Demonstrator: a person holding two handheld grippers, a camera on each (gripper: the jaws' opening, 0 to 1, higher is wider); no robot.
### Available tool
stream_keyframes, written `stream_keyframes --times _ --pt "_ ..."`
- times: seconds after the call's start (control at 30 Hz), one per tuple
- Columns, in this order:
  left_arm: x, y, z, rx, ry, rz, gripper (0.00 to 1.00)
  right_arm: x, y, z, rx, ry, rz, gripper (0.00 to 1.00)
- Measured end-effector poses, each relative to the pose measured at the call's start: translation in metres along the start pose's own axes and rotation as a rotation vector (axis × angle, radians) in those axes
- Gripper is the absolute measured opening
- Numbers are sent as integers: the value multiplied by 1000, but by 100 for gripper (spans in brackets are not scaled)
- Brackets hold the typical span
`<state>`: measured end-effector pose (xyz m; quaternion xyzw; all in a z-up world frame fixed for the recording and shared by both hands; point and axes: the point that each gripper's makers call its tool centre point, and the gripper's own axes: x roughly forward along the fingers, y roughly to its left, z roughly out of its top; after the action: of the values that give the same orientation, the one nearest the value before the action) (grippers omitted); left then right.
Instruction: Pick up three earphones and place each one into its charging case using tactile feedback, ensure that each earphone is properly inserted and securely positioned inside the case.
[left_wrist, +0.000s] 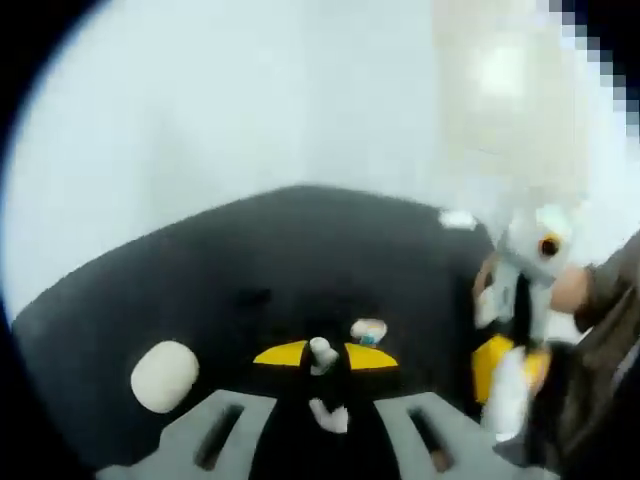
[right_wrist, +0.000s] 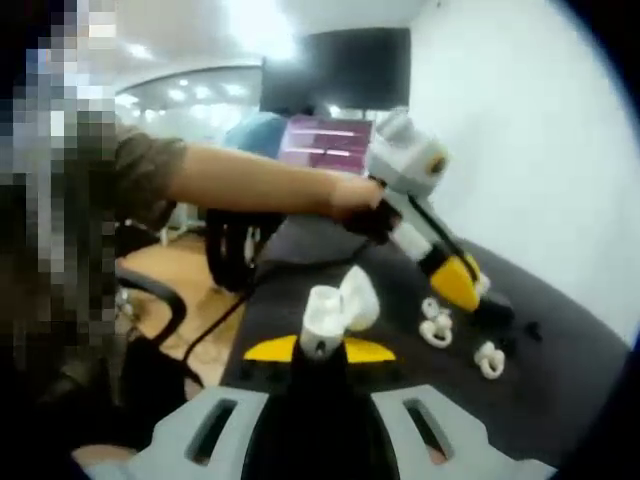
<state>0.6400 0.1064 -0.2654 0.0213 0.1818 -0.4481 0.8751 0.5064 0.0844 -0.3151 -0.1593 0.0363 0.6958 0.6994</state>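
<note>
Pinching earphone (right_wrist: 322, 318) between right gripper (right_wrist: 320, 345) yellow tips, above table (right_wrist: 560, 370).

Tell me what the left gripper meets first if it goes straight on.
Probably the black mat, since the left gripper tilts down toward it. A white earphone lies just right of that line, though depth is unclear.

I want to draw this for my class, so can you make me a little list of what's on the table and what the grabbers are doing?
table: black tabletop
case: white oval case lying on the table
loose earphones: near earphone and far earphone, both white, on the table
right gripper: shut on a held earphone
left gripper: low over the table, grip unclear
person: hand holding the left gripper
</note>
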Motion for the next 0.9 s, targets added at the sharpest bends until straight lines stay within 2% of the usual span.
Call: stream_keyframes --times 0.07,0.13,0.2,0.37,0.47,0.57,0.77,0.87,0.9 --pt "-16 -12 11 -66 -68 -54 10 0 0 0 -1 0 0 17" --pt "-31 -20 12 -106 -81 -97 10 0 0 0 -1 1 -1 17" --pt "-42 -25 6 -109 -69 -96 10 0 0 0 0 2 -1 17" --pt "-60 -36 -41 -10 106 -72 10 0 -1 0 3 2 0 17" --pt "-59 -32 -65 88 203 -24 10 0 -1 -1 6 2 0 17" --pt "-52 -32 -71 96 209 -15 10 0 -1 -1 8 3 -1 17" --pt "-39 -18 -64 108 172 54 11 0 -2 -1 13 3 1 17" --pt "-37 -26 -76 73 245 5 11 0 -2 -1 15 3 1 17" --pt "-34 -25 -77 85 250 11 11 0 -2 -1 15 3 2 17"
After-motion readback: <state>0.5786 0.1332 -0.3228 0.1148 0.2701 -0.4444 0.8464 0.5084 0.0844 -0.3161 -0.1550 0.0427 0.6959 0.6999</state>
